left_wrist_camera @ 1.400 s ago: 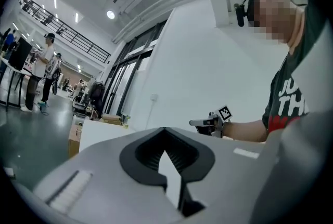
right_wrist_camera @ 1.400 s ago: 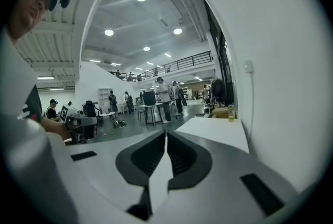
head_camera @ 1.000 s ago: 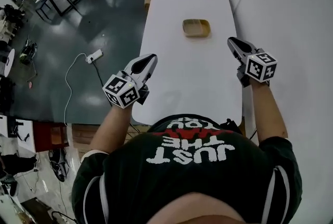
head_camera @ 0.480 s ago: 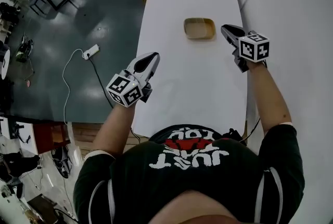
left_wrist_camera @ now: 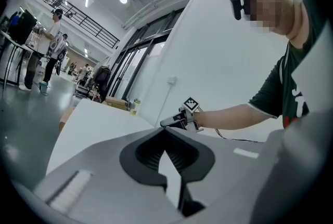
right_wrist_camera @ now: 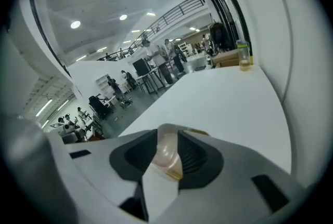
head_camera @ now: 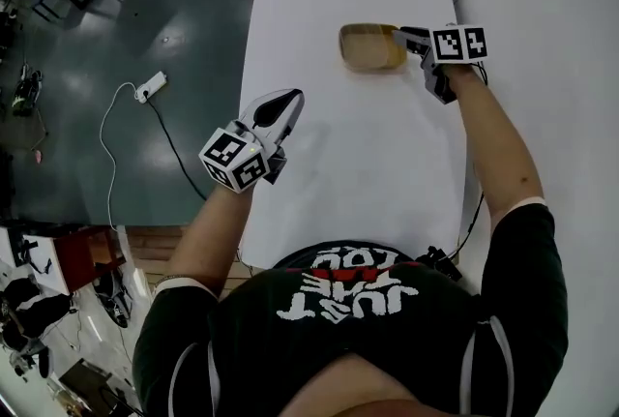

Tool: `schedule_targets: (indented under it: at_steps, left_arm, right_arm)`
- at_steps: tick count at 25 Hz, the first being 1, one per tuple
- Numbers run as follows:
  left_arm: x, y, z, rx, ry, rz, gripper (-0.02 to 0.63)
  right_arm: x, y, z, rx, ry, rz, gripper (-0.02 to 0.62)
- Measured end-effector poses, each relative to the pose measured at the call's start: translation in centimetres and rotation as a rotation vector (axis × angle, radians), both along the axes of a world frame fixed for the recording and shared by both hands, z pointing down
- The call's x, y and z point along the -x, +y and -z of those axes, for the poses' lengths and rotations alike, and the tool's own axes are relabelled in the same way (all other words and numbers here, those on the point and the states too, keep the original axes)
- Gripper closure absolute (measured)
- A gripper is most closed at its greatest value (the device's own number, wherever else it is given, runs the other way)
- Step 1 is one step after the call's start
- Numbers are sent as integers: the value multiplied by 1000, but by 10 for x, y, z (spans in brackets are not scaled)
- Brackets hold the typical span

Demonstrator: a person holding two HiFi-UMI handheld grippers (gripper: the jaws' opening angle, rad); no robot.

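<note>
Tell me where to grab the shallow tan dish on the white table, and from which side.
Take the tan dish by its thin right rim, coming in from the person's right, low along the table. It is shallow and sits flat, so only the raised rim gives jaws something to pinch. The right gripper is at that spot, jaws apart around the rim.

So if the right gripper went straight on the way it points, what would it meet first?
The tan dish on the white table: its rim sits at the parted jaws of the right gripper. Contact looks immediate, though whether they touch is unclear.
</note>
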State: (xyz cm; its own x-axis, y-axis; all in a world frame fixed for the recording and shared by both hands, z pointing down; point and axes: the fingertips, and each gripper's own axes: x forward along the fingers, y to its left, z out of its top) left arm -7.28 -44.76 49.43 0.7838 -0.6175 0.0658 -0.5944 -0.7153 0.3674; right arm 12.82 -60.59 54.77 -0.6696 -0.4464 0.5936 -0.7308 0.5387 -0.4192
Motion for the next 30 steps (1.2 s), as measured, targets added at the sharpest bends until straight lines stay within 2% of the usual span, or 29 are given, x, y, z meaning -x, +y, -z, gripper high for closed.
schedule_targets:
  at_steps: [6, 12, 16, 22, 26, 30]
  left_arm:
    - [-6, -1, -10, 28, 10, -35, 600]
    - [-13, 5, -17, 44, 16, -64, 598]
    - [-17, 8, -20, 54, 23, -78, 600]
    - [-19, 10, -20, 63, 36, -79, 599]
    - [-24, 13, -14, 60, 41, -73, 599]
    - [-22, 12, -15, 65, 46, -60, 600]
  right_arm:
    - [10, -12, -34, 199, -35, 14, 488]
    - [19, -11, -56, 316, -33, 46, 448]
    - [25, -9, -66, 369, -22, 67, 442]
    - [27, -9, -69, 392, -2, 74, 444]
    - [23, -5, -63, 401, -34, 82, 514]
    - [26, -6, -56, 428, -168, 55, 566]
